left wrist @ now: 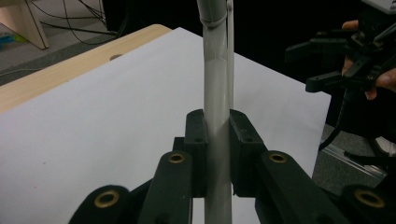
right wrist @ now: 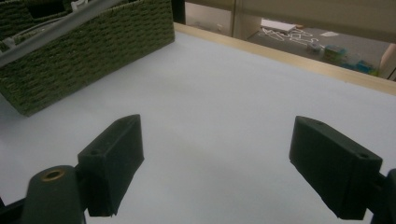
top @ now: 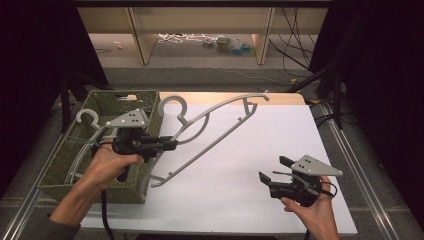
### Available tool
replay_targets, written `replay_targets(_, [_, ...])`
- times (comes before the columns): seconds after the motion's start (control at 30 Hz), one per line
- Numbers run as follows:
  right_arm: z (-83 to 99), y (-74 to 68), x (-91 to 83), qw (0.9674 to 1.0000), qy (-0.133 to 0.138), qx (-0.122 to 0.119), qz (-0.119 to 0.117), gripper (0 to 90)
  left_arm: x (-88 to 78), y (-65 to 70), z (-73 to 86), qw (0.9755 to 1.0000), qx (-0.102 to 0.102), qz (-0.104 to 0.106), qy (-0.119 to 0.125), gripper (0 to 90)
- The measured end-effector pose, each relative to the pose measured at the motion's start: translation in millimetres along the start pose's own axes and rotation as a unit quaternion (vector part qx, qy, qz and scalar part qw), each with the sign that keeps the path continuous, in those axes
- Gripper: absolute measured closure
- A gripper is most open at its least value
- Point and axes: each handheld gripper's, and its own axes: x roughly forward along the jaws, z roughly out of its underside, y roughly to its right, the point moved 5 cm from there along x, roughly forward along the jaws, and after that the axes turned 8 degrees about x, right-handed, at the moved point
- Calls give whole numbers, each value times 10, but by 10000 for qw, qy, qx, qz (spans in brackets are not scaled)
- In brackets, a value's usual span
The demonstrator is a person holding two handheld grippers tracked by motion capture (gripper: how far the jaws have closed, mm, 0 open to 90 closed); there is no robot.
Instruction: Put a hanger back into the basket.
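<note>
Now your left gripper (left wrist: pixel 216 135) clamps the grey hanger (top: pixel 215 131) beside the green basket (top: pixel 56 170) at the white tabletop's (top: pixel 250 150) left edge, while your right gripper (right wrist: pixel 215 163) gapes empty near its front-right corner.

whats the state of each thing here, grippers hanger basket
left gripper: shut on the grey hanger
right gripper: open, jaws wide apart, holding nothing, over the white table
grey hanger: gripped on one arm, stretching from the basket side out over the table
green woven basket: upright at the table's left edge, with at least one more pale hanger inside
</note>
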Motion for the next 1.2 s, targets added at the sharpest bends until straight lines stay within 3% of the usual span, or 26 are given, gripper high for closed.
replay_targets(0.07, [11, -4, -18, 10000, 23, -22, 38, 183, -113, -39, -54, 9999, 19, -99, 9, 796])
replay_targets(0.1, [28, -20, -27, 10000, -54, 19, -1, 179, -147, -48, -72, 10000, -46, -55, 52, 796])
replay_targets(0.13, [26, -17, -14, 10000, 36, -35, -3, 179, -195, -67, -95, 9999, -118, -67, 98, 796])
replay_targets(0.3, [55, -38, -29, 10000, -71, 1, -24, 181, -419, -216, -162, 9993, -89, -356, 83, 796])
replay_targets(0.37, [49, -29, -8, 10000, 67, -50, -14, 181, -492, -286, -169, 9989, -185, -405, 134, 797])
replay_targets(0.53, [71, -52, -14, 9999, -80, -24, -56, 183, -641, -494, -127, 9974, -411, -571, 152, 796])
replay_targets(0.73, [84, -40, 6, 10000, -62, -65, -28, 184, -885, -783, -44, 9935, -613, -937, 180, 796])
replay_targets(0.8, [89, -36, -9, 9998, -166, -75, -12, 185, -957, -855, -21, 9922, -640, -1058, 168, 796])
replay_targets(0.9, [94, -57, 17, 9999, -93, -14, -100, 185, -1061, -969, 32, 9902, -679, -1210, 144, 796])
replay_targets(1.2, [96, -54, 17, 9999, -120, -65, -88, 187, -1237, -1275, 270, 9845, -792, -1564, 26, 796])
